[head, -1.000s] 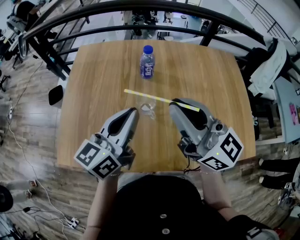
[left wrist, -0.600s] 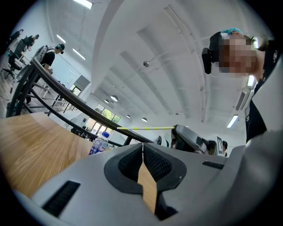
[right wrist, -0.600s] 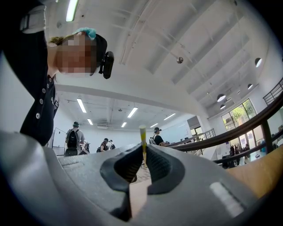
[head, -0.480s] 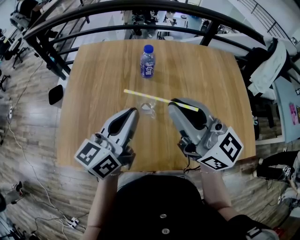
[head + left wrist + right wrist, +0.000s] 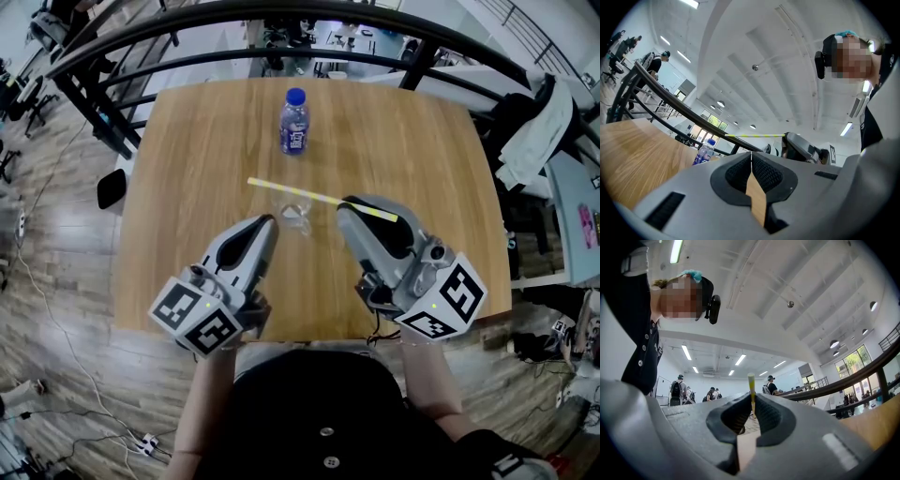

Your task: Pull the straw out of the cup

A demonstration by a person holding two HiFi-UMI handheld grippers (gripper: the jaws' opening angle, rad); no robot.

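Nothing moved in last second: my right fingers (image 5: 769,417) stay clamped on right end of straw (image 5: 291,190), held level over cup (image 5: 296,221) mid-counter (image 5: 187,169), seemingly clear of it. My left fingers (image 5: 771,173) closed, empty, near-left of cup. Pull looks done

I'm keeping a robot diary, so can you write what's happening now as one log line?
right gripper: shut on straw, held level | left gripper: shut, empty | cup: on table, between grippers
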